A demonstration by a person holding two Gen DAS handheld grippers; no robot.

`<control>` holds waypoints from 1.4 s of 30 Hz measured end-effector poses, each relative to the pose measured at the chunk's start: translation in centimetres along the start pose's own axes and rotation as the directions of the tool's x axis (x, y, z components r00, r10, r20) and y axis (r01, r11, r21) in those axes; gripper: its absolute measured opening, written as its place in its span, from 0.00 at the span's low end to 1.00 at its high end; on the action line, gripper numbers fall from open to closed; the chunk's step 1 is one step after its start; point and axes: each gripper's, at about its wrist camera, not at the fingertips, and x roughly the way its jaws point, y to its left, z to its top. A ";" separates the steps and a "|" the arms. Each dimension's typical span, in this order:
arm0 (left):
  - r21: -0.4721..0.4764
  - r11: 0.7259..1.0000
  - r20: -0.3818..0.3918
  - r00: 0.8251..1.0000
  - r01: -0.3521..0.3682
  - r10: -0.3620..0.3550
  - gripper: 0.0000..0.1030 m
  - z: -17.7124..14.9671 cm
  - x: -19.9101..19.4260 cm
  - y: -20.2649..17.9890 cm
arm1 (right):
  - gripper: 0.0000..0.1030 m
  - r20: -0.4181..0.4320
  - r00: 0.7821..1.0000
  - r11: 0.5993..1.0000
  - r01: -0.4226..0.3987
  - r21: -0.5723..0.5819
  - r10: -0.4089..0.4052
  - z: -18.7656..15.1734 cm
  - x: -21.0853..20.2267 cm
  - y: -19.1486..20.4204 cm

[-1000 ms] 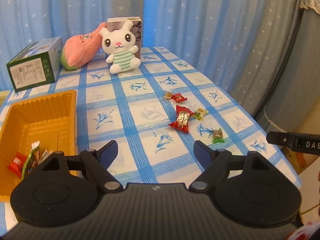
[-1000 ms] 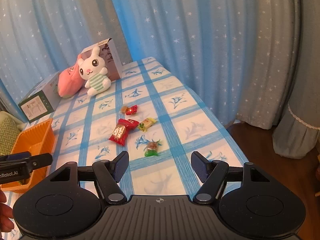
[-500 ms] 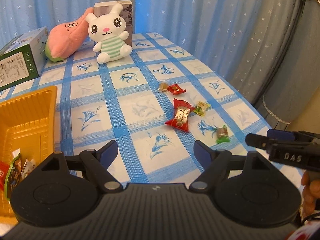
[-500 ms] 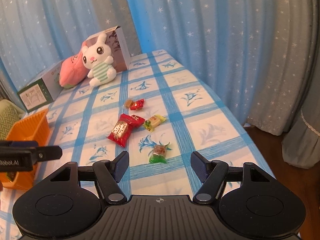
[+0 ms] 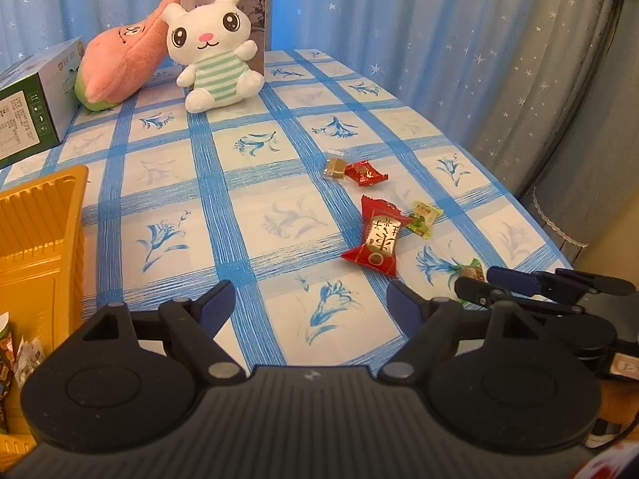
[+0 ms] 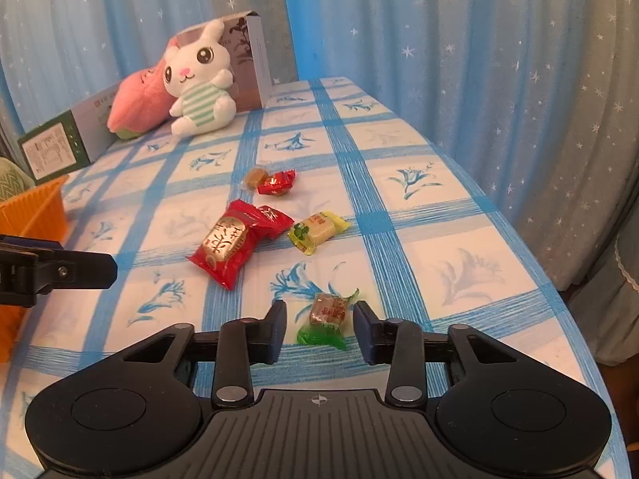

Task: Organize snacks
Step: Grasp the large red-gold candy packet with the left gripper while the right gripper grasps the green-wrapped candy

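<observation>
Loose snacks lie on the blue-checked tablecloth: a big red packet [image 5: 377, 237] [image 6: 227, 241], a yellow-green candy [image 6: 317, 231], a small red candy [image 6: 277, 183] and a brown candy [image 6: 255, 175]. A green-wrapped candy [image 6: 327, 311] lies on the cloth between the fingers of my right gripper [image 6: 319, 315]. Its jaws are closing, and a small gap shows on each side of the candy. My left gripper [image 5: 309, 295] hangs open over bare cloth with nothing between its fingers. An orange tray [image 5: 44, 215] at the left holds a few wrapped snacks [image 5: 16, 355].
A white plush rabbit [image 5: 215, 60], a pink plush [image 5: 124, 64], a grey box [image 5: 255, 4] and a green-and-white box [image 5: 28, 107] stand at the table's far end. The table edge [image 6: 567, 311] drops off at the right, beside star-patterned curtains.
Both grippers have moved forward and down toward the table. The right gripper's jaws have narrowed around the green candy, and that gripper has come further into the left wrist view.
</observation>
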 end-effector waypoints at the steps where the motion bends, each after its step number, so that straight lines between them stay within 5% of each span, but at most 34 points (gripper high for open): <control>1: 0.001 1.000 -0.002 1.000 0.001 -0.001 0.78 0.0 0.2 0.0 | 0.35 -0.001 1.000 1.000 0.006 -0.001 -0.006 0.0 0.3 0.0; 8: 0.029 0.999 -0.009 1.000 0.026 -0.026 0.79 0.2 1.3 -0.6 | 0.21 0.005 0.999 0.998 0.048 -0.040 -0.048 -0.1 1.1 0.4; 25: 0.124 0.988 0.022 0.995 0.097 -0.100 0.63 1.5 6.3 -3.5 | 0.21 0.057 0.998 0.999 0.038 0.034 -0.040 1.2 -0.9 -1.4; 37: 0.198 0.977 0.024 0.996 0.082 -0.089 0.27 1.6 9.3 -5.1 | 0.21 0.032 0.999 0.997 0.035 0.062 -0.038 0.5 -0.3 -2.0; 42: 0.170 0.982 0.021 0.996 0.077 -0.081 0.22 1.0 8.2 -4.8 | 0.21 0.032 0.999 0.997 0.038 0.066 -0.040 0.6 -0.5 -2.2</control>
